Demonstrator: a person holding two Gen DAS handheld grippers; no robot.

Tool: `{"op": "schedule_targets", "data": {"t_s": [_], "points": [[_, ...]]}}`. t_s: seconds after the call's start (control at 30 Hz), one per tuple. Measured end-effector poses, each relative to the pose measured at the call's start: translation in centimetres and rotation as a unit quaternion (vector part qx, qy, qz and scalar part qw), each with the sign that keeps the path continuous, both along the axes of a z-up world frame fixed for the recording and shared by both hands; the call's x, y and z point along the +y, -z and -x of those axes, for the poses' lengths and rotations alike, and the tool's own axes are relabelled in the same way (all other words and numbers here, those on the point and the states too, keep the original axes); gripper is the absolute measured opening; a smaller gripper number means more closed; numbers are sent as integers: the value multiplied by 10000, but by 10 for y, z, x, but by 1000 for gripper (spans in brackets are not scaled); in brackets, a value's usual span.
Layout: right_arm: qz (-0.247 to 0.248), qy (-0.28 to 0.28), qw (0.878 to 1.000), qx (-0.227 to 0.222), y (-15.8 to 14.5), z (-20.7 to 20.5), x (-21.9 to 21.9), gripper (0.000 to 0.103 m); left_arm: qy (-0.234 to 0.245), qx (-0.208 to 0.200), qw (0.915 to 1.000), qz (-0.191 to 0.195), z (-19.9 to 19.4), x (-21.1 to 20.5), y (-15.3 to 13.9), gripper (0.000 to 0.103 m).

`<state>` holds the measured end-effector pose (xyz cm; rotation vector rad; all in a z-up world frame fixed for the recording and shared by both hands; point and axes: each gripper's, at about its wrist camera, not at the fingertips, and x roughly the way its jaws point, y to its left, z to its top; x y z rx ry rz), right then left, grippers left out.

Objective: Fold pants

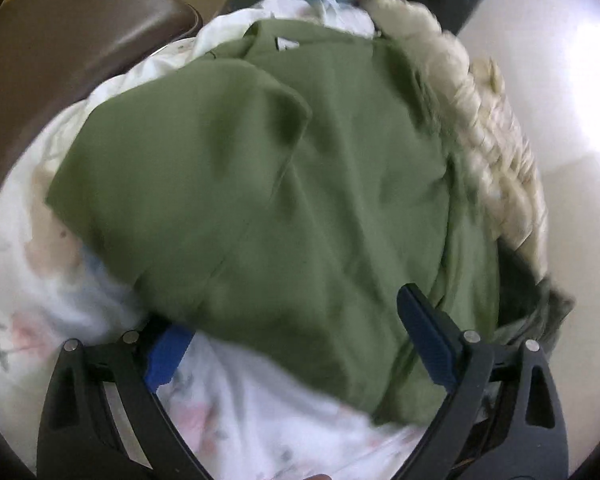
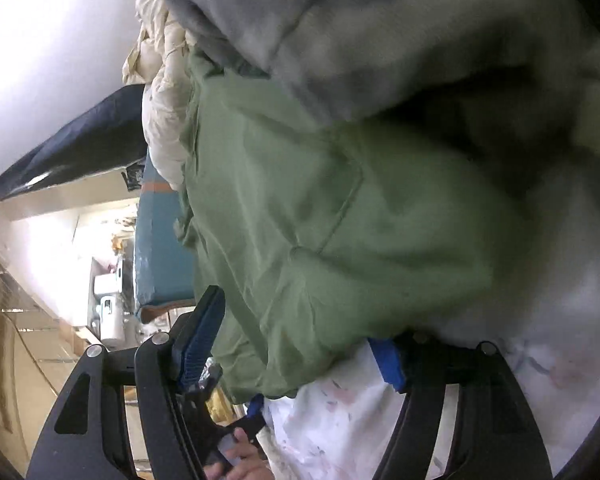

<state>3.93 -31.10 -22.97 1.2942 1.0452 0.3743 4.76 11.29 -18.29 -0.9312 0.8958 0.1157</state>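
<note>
The green pants lie bunched in a loose folded heap on a white floral sheet. My left gripper stands open over the near edge of the pants. Green cloth lies between its blue pads, and the left pad is partly tucked under the cloth's edge. In the right wrist view the pants fill the middle. My right gripper is open too, with the lower hem of the pants hanging between its fingers; neither pad presses on it.
A cream fluffy blanket borders the pants, and a grey blanket lies over them in the right wrist view. A brown chair seat is at the left. A teal box stands beyond. A hand shows at the bottom.
</note>
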Motion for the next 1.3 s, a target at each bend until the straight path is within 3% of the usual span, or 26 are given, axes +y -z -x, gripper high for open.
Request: {"op": "schedule_targets", "data": {"t_s": [0.1,0.23,0.37,0.47,0.5,0.53,0.57,0.6,0.63,0.67,0.8,0.97,1.13,1.3], "points": [[-75,-128,9993,-357,-6,-4,18,71,83,-348,9991,222,-4,-10,-4,94],[-81,114,9993,-343,6,-1,29,69,150,-61,9999,28,-17,-19,10,94],[291,442,9971,-541,-1,-5,28,69,370,-12,9970,-673,-26,-35,5,99],[375,371,9974,-499,-3,-20,34,71,229,141,9953,-928,-42,-39,3,100],[455,336,9972,-497,-5,-23,35,67,206,254,9942,-1022,-47,-40,3,99],[569,293,9968,-469,-6,-23,35,50,184,353,9926,-1151,-50,-42,0,88],[680,249,9965,-407,-7,-23,38,34,190,384,9907,-1292,-51,-44,-2,50],[752,173,9966,-295,-6,-21,39,5,247,463,9879,-1461,-52,-46,-3,27],[807,146,9964,-221,-5,-19,41,5,404,488,9887,-1359,-52,-46,1,4],[890,160,9957,-218,-7,-16,42,4,453,396,9914,-1161,-50,-45,1,4],[1110,181,9925,-485,-23,-6,41,2,430,219,9901,-1315,-37,-43,-14,3],[1214,309,9911,-452,-41,8,34,1,367,388,9880,-1448,-12,-39,-33,2],[1378,288,9886,-525,-65,27,35,1,487,530,9912,-1115,5,-44,-44,2],[1490,298,9879,-312,-77,70,37,1,597,703,9865,-1350,45,-52,-54,2]]}}
